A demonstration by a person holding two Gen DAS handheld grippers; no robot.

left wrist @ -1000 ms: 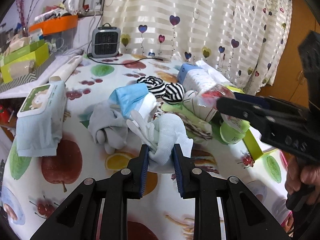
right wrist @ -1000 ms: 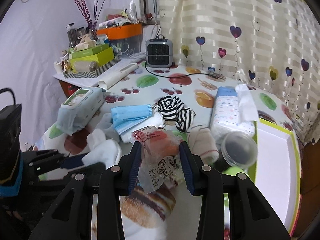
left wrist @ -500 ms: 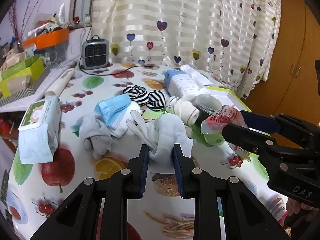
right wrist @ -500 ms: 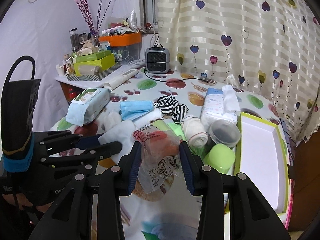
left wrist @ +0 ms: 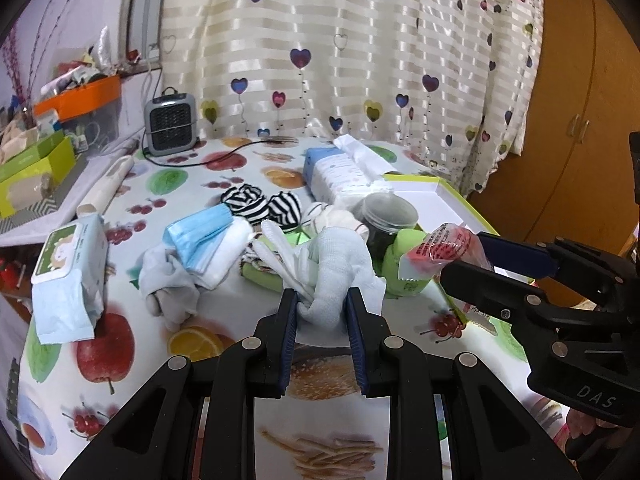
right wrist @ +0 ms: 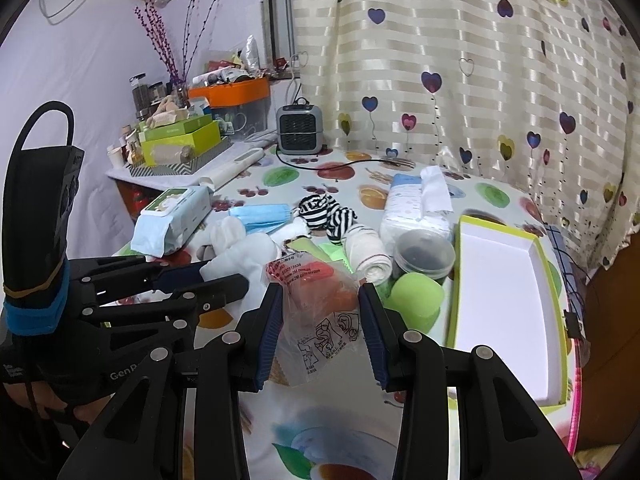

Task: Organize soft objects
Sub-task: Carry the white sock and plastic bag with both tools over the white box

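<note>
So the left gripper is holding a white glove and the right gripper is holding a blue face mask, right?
Not quite. The left gripper does hold the white glove, but the right gripper holds a clear plastic packet with orange contents, per the right wrist view. The blue face mask lies on the table.

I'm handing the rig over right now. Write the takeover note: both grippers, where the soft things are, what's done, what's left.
Left gripper: shut on a white glove, held above the table.
Right gripper: shut on a clear plastic packet with orange contents.
On the tablecloth: blue face masks, striped socks, grey cloth, rolled white sock, wipes pack.
White tray: nothing in it that I can see.
Done: two items picked up.
Left: place both, then sort the rest.
</note>
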